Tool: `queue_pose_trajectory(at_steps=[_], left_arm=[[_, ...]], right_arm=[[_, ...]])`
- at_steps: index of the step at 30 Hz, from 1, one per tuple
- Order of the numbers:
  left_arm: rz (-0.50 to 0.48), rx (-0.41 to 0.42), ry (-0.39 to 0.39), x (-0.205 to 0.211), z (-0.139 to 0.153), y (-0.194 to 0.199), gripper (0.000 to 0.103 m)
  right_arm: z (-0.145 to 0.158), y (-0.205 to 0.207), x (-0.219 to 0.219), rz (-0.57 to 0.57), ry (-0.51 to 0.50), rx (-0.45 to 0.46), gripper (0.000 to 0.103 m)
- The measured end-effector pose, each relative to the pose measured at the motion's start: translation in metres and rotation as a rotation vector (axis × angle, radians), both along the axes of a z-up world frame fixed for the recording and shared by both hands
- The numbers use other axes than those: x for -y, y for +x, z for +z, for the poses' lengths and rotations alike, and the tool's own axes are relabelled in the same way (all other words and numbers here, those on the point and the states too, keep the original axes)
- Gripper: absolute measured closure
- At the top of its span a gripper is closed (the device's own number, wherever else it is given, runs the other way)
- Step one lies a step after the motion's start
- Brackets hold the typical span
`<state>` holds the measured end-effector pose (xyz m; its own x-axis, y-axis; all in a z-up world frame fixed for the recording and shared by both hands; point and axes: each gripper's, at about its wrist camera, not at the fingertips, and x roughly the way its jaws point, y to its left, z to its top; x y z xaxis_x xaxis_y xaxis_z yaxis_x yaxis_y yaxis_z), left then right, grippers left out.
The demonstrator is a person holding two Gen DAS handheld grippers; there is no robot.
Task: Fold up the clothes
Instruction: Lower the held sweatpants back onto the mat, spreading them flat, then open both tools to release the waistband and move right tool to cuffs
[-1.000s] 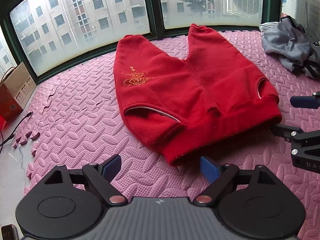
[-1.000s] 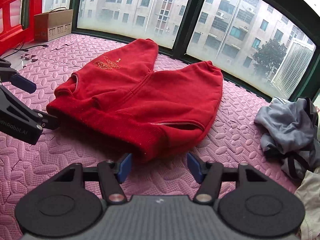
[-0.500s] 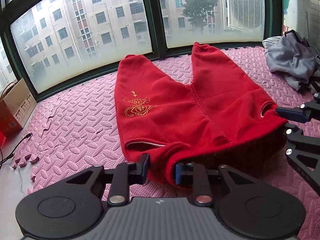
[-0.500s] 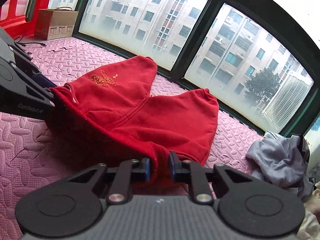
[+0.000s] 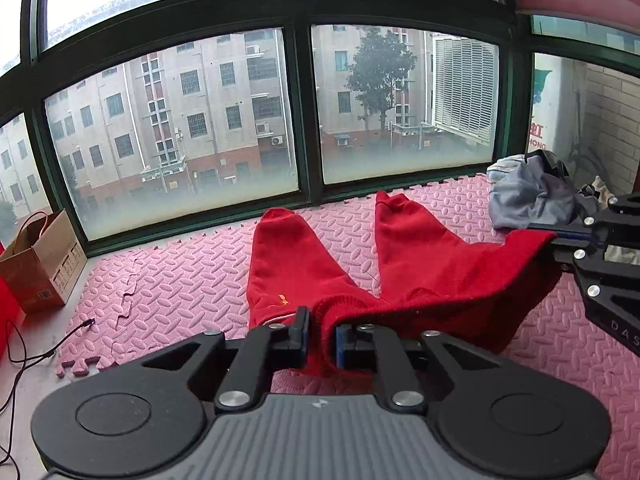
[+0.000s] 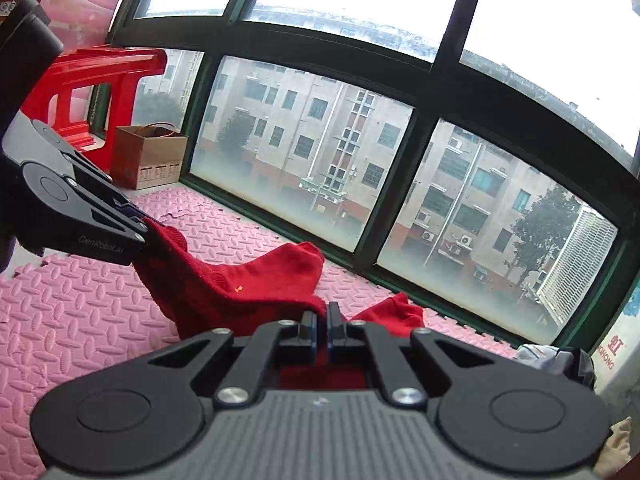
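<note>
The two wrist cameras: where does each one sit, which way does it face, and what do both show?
Left wrist: sits on the left gripper, faces the window; the right gripper shows at the right edge.
Right wrist: sits on the right gripper, faces the window; the left gripper shows at the left.
Shared: the red garment held by both, the pink mat, the cardboard box.

Both wrist cameras look low along tongs, sharing the window (image 5: 304, 120).
</note>
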<state>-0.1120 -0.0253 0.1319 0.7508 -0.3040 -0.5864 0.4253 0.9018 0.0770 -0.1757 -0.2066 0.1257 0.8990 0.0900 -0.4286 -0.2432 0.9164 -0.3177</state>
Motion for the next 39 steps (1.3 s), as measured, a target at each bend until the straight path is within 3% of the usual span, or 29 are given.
queue_pose_trajectory(at_steps=[10, 15, 17, 20, 23, 28, 34, 39], left_arm=[[-0.128, -0.206, 0.126, -0.026, -0.056, -0.094, 0.090], [-0.116, -0.304, 0.122, -0.039, -0.063, -0.104, 0.072], [-0.120, -0.305, 0.107, -0.044, -0.056, -0.108, 0.054], [-0.128, -0.281, 0.100, -0.052, -0.040, -0.112, 0.044], [-0.127, -0.240, 0.095, -0.056, -0.025, -0.114, 0.035], [-0.103, -0.196, 0.060, -0.045, -0.018, -0.097, 0.032], [-0.060, -0.227, 0.046, -0.017, -0.049, -0.057, 0.032], [-0.003, -0.319, 0.033, -0.009, -0.078, -0.027, 0.032]], right_arm=[[-0.034, -0.097, -0.024, 0.191, -0.006, -0.274, 0.097], [-0.037, -0.109, -0.021, 0.234, 0.018, -0.350, 0.090], [-0.032, -0.109, -0.015, 0.247, 0.035, -0.365, 0.083], [-0.014, -0.105, 0.003, 0.245, 0.115, -0.380, 0.069], [-0.006, -0.094, 0.015, 0.210, 0.119, -0.361, 0.062], [-0.027, -0.052, 0.027, 0.124, 0.109, -0.352, 0.061], [-0.073, 0.002, 0.034, 0.023, 0.136, -0.411, 0.061], [-0.100, 0.014, 0.042, -0.029, 0.136, -0.457, 0.059]])
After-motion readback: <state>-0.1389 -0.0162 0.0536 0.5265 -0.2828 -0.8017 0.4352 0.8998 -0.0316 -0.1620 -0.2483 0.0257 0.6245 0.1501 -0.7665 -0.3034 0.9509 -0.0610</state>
